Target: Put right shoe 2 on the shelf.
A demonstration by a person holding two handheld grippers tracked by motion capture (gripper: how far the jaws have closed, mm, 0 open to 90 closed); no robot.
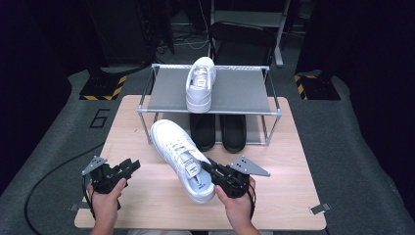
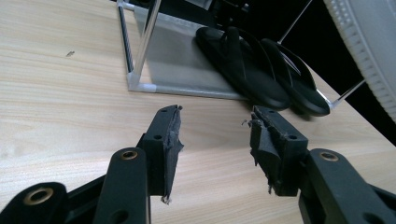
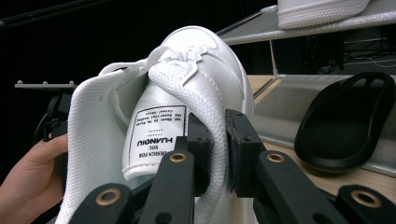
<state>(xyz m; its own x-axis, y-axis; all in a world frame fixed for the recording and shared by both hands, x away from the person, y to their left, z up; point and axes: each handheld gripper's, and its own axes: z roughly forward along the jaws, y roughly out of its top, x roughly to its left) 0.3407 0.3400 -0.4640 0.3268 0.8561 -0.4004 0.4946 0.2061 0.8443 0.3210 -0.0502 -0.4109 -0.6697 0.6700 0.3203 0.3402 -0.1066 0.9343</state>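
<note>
A white sneaker hangs tilted over the table's middle, its toe towards the rack and its sole off the wood. My right gripper is shut on the padded collar beside the tongue label, with the collar's rim pinched between its jaws. My left gripper is open just to the sneaker's left, low over the table, with nothing between its fingers. A second white sneaker stands on the rack's top shelf.
The metal-framed shoe rack stands at the back of the wooden table. Two black slippers lie on its lower shelf. A black chair stands behind the rack. Bare wood lies in front of both hands.
</note>
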